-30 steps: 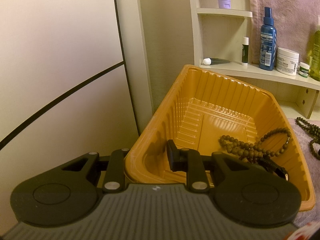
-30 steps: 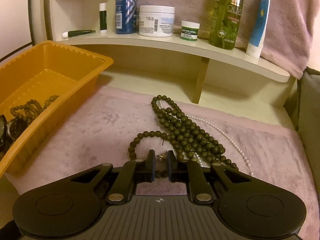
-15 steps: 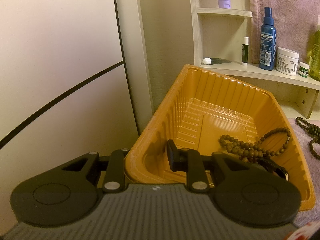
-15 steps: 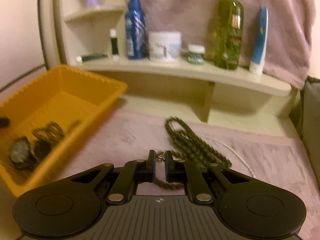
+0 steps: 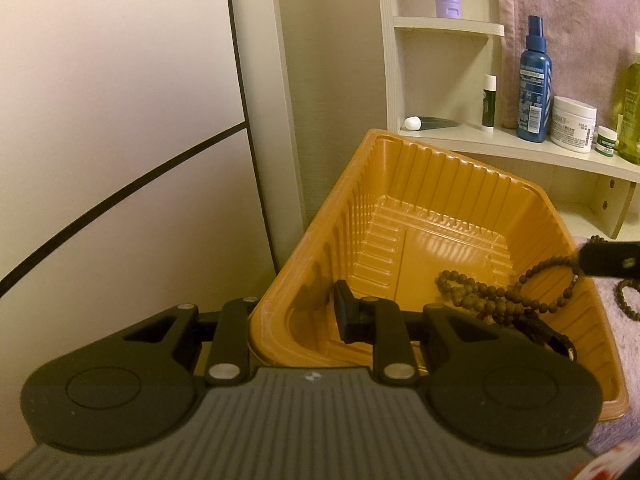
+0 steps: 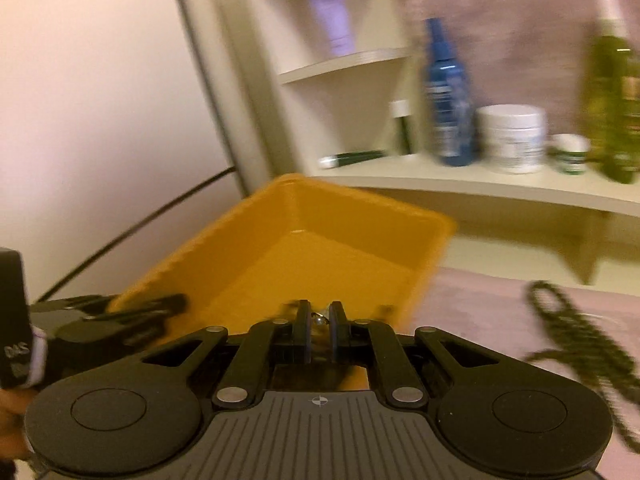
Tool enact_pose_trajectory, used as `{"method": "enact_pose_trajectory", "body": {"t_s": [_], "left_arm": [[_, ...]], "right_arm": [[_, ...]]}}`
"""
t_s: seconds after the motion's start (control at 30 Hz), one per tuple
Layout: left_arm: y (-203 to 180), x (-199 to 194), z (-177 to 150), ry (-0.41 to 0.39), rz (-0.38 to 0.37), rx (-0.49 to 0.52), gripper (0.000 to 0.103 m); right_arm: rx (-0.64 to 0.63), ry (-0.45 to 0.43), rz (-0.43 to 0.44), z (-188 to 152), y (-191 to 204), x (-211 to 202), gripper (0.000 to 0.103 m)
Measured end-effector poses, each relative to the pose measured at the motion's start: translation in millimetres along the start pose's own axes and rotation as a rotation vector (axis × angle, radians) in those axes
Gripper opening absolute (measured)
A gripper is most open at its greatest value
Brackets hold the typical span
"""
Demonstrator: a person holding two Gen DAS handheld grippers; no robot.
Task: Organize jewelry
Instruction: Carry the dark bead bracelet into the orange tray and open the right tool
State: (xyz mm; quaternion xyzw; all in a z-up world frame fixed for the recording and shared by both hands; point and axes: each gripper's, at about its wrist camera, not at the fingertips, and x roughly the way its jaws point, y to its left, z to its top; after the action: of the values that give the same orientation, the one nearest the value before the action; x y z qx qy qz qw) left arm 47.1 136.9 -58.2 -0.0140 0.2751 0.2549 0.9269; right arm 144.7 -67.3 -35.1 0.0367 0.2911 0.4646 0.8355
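Observation:
An orange plastic tray [image 5: 420, 184] [image 6: 304, 208] stands by the wall; it holds a brown bead bracelet [image 5: 480, 292] and a black watch [image 5: 548, 332]. My left gripper [image 5: 296, 320] is open with its fingers on either side of the tray's near-left rim. My right gripper [image 6: 319, 320] is shut on a small bead bracelet with a metal clasp and is over the tray's near edge; its finger [image 5: 608, 258] shows at the tray's right rim in the left wrist view. A dark bead necklace [image 6: 580, 332] lies on the pink cloth [image 6: 480, 304].
A pale shelf [image 5: 520, 148] behind the tray carries a blue spray bottle [image 5: 534, 80], a white cream jar [image 5: 572, 124], a small pot [image 6: 570, 154], a green bottle [image 6: 614, 108] and a lip balm [image 5: 489, 102]. A white wall panel [image 5: 120, 120] is at the left.
My right gripper has lifted the small bracelet off the cloth and swung left to the tray. My left gripper and the tray have stayed put.

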Motion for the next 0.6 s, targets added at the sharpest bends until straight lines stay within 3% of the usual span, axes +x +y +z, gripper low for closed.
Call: {"method": "enact_pose_trajectory", "body": {"t_s": [0.17, 0.47, 0.53, 0.6], "left_arm": [[1, -1, 1, 0.0, -0.004, -0.003, 0.022], [2, -2, 1, 0.0, -0.006, -0.008, 0.022], [2, -2, 1, 0.0, -0.005, -0.007, 0.022], [2, -2, 1, 0.0, -0.005, -0.008, 0.022]], "right_arm": [[-0.02, 0.023, 0.067, 2, 20, 27, 0.009], [-0.031, 0.03, 0.091, -1, 24, 48, 0.012], [-0.024, 0.022, 0.094, -1, 23, 46, 0.023], [-0.016, 0.001, 0.091, -1, 21, 41, 0.045]]}}
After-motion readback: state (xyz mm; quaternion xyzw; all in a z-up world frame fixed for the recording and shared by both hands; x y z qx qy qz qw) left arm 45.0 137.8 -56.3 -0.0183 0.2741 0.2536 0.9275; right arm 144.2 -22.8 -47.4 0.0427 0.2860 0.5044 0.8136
